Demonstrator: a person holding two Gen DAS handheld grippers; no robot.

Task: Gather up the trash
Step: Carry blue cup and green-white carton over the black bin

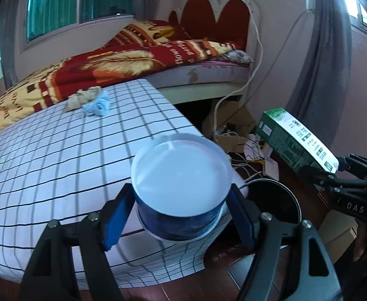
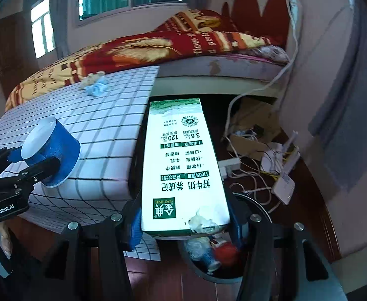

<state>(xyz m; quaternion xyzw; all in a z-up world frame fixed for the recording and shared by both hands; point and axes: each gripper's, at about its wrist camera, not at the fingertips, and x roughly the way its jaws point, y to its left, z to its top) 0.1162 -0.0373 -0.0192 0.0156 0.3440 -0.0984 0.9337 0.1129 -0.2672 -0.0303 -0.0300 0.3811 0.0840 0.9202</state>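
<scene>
— While our left gripper (image 1: pixel 180 215) is clamping its blue pads (image 1: pixel 117 219) on the sides of the blue paper cup (image 1: pixel 180 188), why are we carrying it tipped, mouth toward the camera?

— We are judging that it is on its way to the black bin (image 1: pixel 278 200) just beside it on the floor — a grip on the walls lets it drop cleanly once the fingers part. Our right gripper (image 2: pixel 186 225) is pinching the green-and-white milk carton (image 2: pixel 183 165) by its torn end, with the long body sticking forward. From the right wrist view the carton is hanging above the bin's mouth (image 2: pixel 208 258), where a red scrap and a small blue-and-white cup are already lying.

— So how many things are we counting?

— Two pieces in hand: one cup, one carton. Two more are waiting on the checked cloth (image 1: pixel 58 150) of the low table, touching each other — one beige crumpled wad (image 1: pixel 84 97) and one pale blue one (image 1: pixel 98 105). One bin. Beyond it, a tangle of cables (image 2: pixel 256 173) is spreading by the bed (image 1: pixel 138 57); we are leaving that uncounted.
</scene>
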